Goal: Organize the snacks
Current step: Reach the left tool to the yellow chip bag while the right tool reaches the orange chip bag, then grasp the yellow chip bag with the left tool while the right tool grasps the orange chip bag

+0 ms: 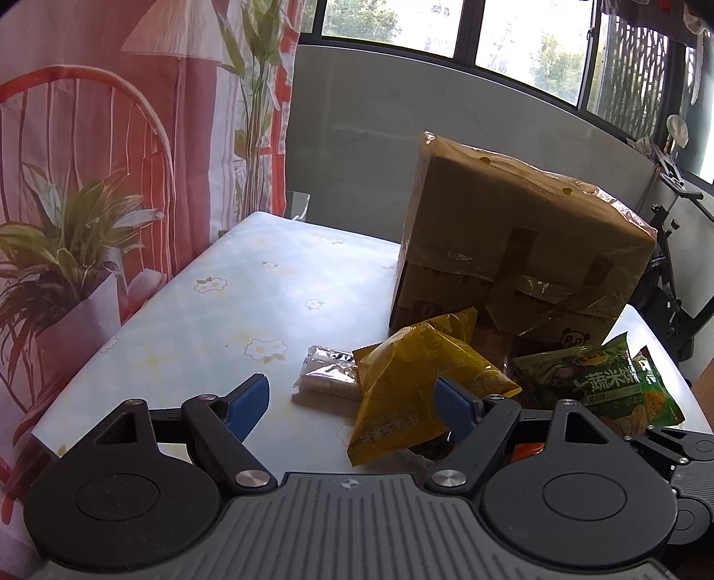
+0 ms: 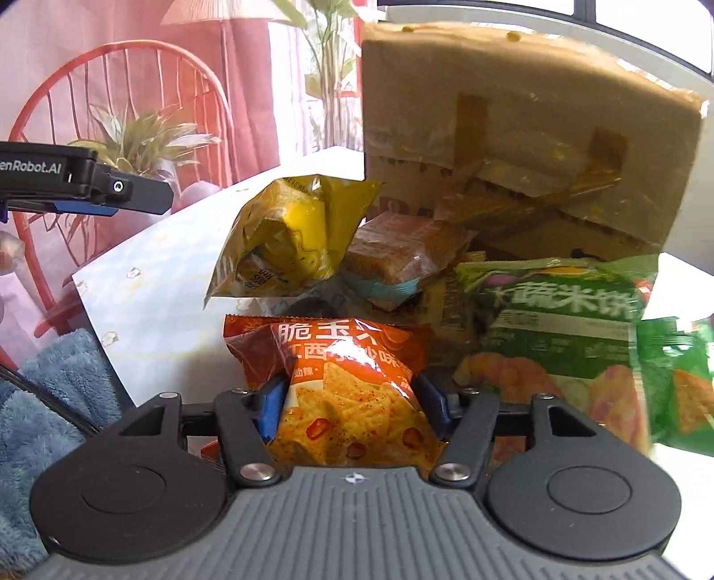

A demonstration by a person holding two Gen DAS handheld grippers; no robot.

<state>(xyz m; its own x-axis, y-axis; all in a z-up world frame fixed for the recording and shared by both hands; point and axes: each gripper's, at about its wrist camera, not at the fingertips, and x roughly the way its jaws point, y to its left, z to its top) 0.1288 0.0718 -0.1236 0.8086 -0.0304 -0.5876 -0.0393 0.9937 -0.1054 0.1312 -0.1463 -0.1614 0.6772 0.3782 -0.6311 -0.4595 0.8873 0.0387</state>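
Orange chip bag (image 2: 348, 383) pinched in right gripper (image 2: 352, 401), two yellow, two green beside

Setting: home, prob. a living/dining corner. Evidence: printed curtain (image 1: 134, 147) w/ chair and plant motif, left of frame; tabletop (image 1: 250, 290) under flower-print cover, centre; dark-framed window (image 1: 468, 40) w/ trees outside, top; taped cardboard box (image 1: 522, 241) and snack packets, right; blue fleece cloth (image 2: 49, 392), lower left of right-wrist view.

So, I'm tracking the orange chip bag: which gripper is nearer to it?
Right. The right gripper has the orange chip bag between its fingers, pads against its sides. The left gripper hangs open off to the side, by the yellow bag.
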